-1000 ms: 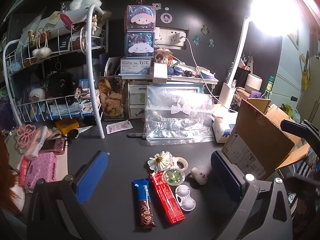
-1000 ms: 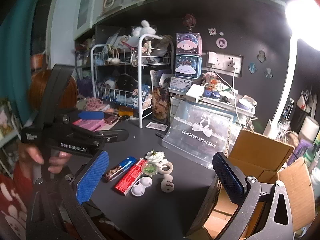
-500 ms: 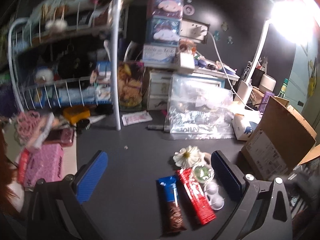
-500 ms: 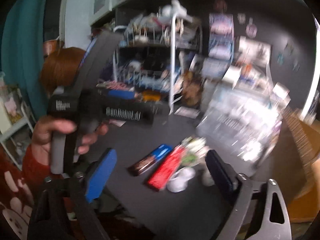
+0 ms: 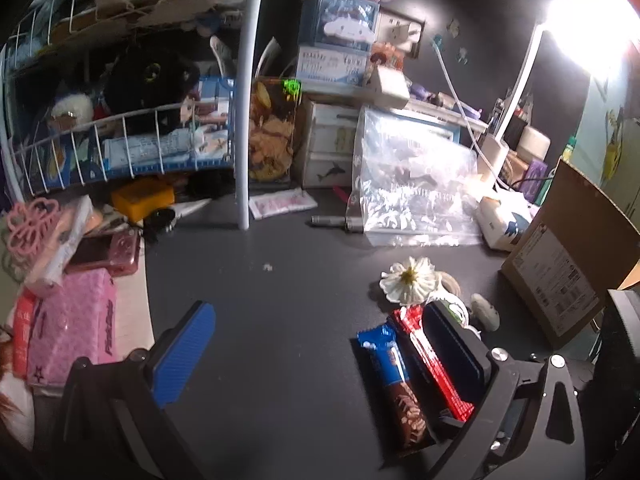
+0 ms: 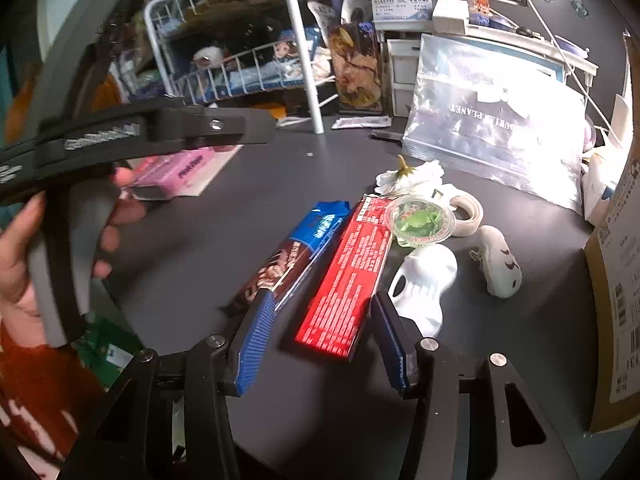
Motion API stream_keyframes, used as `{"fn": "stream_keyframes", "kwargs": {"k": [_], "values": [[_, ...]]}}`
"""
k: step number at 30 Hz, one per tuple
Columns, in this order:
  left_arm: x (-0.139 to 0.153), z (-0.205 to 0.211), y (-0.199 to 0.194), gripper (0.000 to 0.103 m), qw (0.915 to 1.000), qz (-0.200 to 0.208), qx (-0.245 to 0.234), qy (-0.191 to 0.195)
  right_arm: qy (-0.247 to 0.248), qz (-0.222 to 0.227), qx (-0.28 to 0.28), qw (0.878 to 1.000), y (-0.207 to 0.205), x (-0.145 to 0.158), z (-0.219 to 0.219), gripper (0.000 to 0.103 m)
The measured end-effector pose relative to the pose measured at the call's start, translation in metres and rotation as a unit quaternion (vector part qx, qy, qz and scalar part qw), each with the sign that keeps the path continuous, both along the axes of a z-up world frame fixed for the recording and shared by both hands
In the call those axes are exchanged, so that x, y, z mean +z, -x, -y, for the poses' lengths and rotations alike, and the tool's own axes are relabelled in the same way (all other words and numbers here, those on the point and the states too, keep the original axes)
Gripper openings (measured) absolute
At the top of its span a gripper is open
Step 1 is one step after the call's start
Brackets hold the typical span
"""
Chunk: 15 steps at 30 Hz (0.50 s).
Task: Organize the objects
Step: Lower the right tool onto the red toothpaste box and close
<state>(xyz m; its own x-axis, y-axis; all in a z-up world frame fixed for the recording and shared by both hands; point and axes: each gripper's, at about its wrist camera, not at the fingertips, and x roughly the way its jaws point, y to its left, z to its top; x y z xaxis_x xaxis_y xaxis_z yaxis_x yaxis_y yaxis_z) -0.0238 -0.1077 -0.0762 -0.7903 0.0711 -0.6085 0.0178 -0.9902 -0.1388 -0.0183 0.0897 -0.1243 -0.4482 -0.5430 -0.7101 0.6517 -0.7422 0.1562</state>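
A red snack packet (image 6: 352,276) lies on the dark desk beside a blue-and-brown chocolate bar (image 6: 296,256). My right gripper (image 6: 325,298) is low over the desk and its jaws are closing. The near end of the red packet is between the blue pads (image 6: 256,336), which stand a little off its edges. My left gripper (image 5: 320,308) hangs open over bare desk, with nothing between its fingers. Its right finger is just beside the red packet (image 5: 432,364) and the chocolate bar (image 5: 396,384). A person's hand (image 6: 24,248) holds the left gripper's handle.
Behind the snacks lie a white flower (image 6: 412,176), a green jelly cup (image 6: 420,220), a tape roll (image 6: 466,210), a white lens case (image 6: 424,284) and a small white figure (image 6: 500,268). A cardboard box (image 5: 560,264) stands at the right. A wire rack (image 5: 120,152) and a pink pack (image 5: 68,332) are at the left.
Both grippers have sunk toward the desk. The right jaws went from wide open to narrow around the red packet's near end. The snacks slid from mid-frame to the left gripper's right finger.
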Motion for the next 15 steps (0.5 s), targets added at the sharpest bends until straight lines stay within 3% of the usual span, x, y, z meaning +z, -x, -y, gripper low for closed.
{"fn": "stream_keyframes", "kwargs": {"k": [4,5,9,15], "values": [[0.006,-0.008,-0.012,0.103,0.9961,-0.071,-0.004,0.053,-0.02,-0.004,-0.007,1.0,0.006,-0.004,0.012,0.044],[0.007,-0.009,-0.012,0.103,0.9956,-0.072,-0.013,0.058,-0.027,-0.01,-0.012,1.0,0.006,-0.004,0.014,0.038],[0.006,-0.013,-0.005,0.103,0.9961,-0.038,-0.046,0.066,-0.057,-0.034,-0.031,0.997,0.007,-0.005,0.017,0.028],[0.0,-0.025,-0.007,0.103,0.9894,-0.018,-0.144,0.015,-0.07,-0.058,-0.027,0.996,0.003,-0.005,0.005,0.025]]}}
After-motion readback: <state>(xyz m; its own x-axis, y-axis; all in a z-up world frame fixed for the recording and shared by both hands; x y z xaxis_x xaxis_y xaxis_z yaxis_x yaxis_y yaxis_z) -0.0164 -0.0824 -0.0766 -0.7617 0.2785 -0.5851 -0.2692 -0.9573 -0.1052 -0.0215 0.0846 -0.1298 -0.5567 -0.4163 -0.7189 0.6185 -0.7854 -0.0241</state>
